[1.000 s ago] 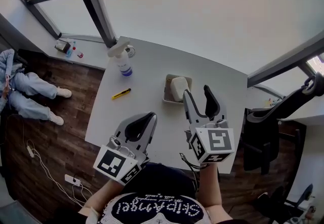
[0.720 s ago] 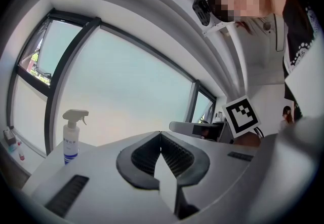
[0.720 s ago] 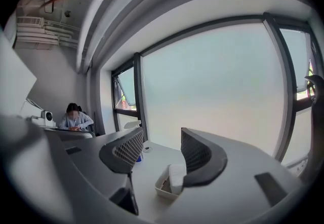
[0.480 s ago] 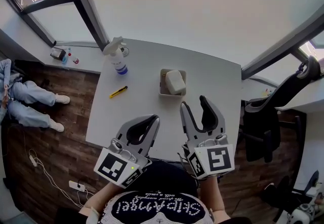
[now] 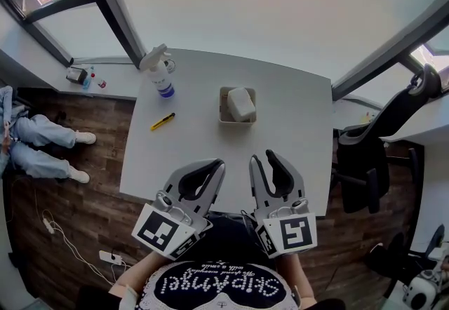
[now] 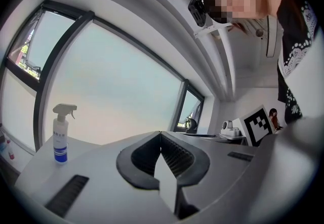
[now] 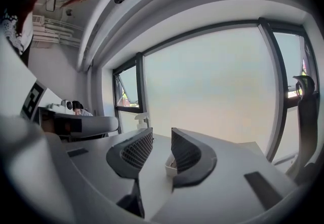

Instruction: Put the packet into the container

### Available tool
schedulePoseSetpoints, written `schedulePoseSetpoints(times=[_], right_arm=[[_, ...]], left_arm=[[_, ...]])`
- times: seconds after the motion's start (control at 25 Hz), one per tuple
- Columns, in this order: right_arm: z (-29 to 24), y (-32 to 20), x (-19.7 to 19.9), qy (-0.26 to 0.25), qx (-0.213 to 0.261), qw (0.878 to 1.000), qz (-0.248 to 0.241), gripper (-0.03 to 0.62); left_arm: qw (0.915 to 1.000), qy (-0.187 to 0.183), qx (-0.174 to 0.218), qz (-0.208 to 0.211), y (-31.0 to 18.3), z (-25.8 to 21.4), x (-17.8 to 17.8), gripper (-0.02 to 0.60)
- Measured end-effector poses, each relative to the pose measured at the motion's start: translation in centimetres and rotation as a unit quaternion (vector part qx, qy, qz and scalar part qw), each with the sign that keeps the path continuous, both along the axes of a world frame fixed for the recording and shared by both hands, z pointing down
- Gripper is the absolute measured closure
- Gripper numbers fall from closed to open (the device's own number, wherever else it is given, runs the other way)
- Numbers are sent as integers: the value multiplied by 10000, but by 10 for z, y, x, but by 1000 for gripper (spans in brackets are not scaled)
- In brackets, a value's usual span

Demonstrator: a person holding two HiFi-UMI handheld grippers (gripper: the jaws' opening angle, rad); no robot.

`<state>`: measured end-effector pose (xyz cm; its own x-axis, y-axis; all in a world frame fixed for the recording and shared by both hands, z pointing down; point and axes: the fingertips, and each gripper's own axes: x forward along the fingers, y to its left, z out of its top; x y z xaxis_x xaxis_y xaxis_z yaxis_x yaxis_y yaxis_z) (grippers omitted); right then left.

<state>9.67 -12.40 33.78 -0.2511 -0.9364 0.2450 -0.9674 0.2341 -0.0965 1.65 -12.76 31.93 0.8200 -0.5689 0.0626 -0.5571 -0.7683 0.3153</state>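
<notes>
A pale packet [image 5: 240, 103] lies inside the small white container [image 5: 226, 116] at the middle of the white table [image 5: 295, 133]. Both grippers hover at the table's near edge, well short of the container. My left gripper [image 5: 218, 163] has its jaws together with nothing in them, and its tips meet in the left gripper view [image 6: 160, 134]. The jaws of my right gripper [image 5: 261, 156] are closing with a narrow gap and nothing between them [image 7: 162, 136]. Past that gap the container's rim [image 7: 168, 167] shows on the table.
A spray bottle [image 5: 159, 74] stands at the table's far left corner, also in the left gripper view [image 6: 60, 137]. A yellow cutter [image 5: 162, 121] lies left of the container. A black office chair [image 5: 368, 154] stands to the right. A person's legs [image 5: 38, 135] rest on the floor at left.
My right gripper has drawn back from the container toward the near edge and its jaws have narrowed. The packet stays in the container. The left gripper has barely moved.
</notes>
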Motion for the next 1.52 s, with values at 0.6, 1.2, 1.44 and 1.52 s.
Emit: schedulePoseSetpoints(times=[0.6, 1.2, 1.44, 1.52], right_arm=[[24, 35, -20, -90, -430, 9990, -90, 522], [28, 48, -19, -174, -537, 9983, -109, 546], [29, 50, -18, -184, -548, 9982, -157, 554], [29, 50, -16, -178, -553, 9982, -165, 559]], left_arm=[[9997, -14, -111, 205, 22, 6, -2, 572], [9996, -22, -207, 197, 34, 11, -2, 572], [9996, -30, -222, 151, 36, 12, 0, 572], [9996, -30, -233, 150, 37, 13, 1, 572]])
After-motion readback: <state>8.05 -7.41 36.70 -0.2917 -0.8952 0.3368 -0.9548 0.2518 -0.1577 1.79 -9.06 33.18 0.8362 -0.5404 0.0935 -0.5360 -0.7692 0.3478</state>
